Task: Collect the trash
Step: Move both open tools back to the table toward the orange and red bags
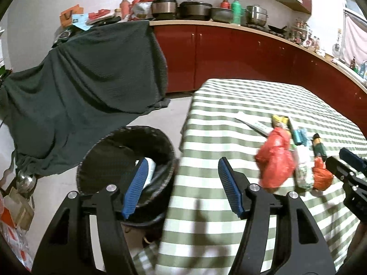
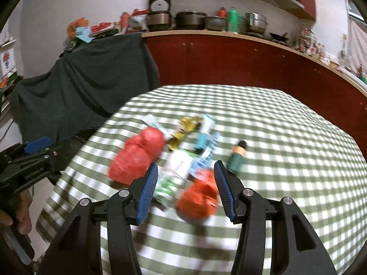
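A heap of trash lies on the green-checked table (image 1: 229,105): a big red plastic bag (image 1: 275,160) (image 2: 137,158), a small orange-red bag (image 1: 322,175) (image 2: 199,194), a white-green wrapper (image 1: 304,171) (image 2: 172,178), a yellow wrapper (image 2: 185,126), a teal box (image 2: 203,141) and a small green bottle (image 1: 318,146) (image 2: 237,158). My left gripper (image 1: 182,161) is open and empty, spanning the table's edge and the black bin (image 1: 105,151), which holds something white (image 1: 151,169). My right gripper (image 2: 186,165) (image 1: 344,162) hovers open over the small bag and the wrapper. The image is blurred.
A dark green cloth (image 1: 80,91) drapes furniture behind the bin. Red cabinets (image 1: 229,55) with a counter of pots (image 1: 195,10) run along the back. Boxes and a ladle (image 1: 25,181) clutter the floor at left. A hand (image 2: 20,215) holds the left gripper (image 2: 34,146).
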Demonstrator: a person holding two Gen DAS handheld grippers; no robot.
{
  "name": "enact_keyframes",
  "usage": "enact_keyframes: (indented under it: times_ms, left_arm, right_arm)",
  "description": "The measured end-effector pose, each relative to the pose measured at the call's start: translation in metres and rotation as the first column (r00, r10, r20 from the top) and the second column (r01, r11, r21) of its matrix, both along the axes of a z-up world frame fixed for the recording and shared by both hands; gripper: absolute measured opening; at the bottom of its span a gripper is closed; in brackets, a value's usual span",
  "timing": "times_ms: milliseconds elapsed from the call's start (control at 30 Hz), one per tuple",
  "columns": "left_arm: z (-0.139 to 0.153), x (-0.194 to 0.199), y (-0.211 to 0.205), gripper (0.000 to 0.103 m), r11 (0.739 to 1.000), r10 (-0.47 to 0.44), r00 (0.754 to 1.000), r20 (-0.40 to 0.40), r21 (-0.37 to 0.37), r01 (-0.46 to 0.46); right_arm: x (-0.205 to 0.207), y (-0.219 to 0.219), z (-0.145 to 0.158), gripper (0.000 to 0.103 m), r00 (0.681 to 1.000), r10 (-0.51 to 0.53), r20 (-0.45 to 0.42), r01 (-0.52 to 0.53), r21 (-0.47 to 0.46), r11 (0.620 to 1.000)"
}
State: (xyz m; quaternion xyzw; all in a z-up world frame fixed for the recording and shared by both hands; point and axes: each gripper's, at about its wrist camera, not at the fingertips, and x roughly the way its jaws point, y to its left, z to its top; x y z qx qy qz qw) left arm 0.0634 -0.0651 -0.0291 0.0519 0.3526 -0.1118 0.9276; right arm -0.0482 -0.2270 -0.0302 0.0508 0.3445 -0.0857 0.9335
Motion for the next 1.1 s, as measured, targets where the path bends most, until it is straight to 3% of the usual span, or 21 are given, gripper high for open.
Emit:
enact_keyframes:
  times_ms: [100, 733, 1100]
  left_arm:
    - [-0.002, -0.004, -0.01, 0.066, 1.0, -0.013, 1.0, -0.003, 0.001, 0.013]
    - [-0.015, -0.004, -0.026, 0.068, 1.0, -0.019, 0.999, -0.041, 0.008, 0.019]
    - [-0.011, -0.006, -0.056, 0.073, 0.997, -0.082, 0.996, -0.04, -0.003, 0.082]
  right_arm:
    - [-0.008, -0.011, -0.008, 0.051, 0.999, -0.028, -0.017, 0.029, 0.01, 1.0]
    - [0.004, -0.015, -0.034, 0.049, 0.997, -0.013, -0.08, 0.017, 0.047, 0.999]
    - [-0.01, -0.031, -0.025, 0.047, 0.998, -0.033, -0.058, 0.034, 0.029, 0.999]
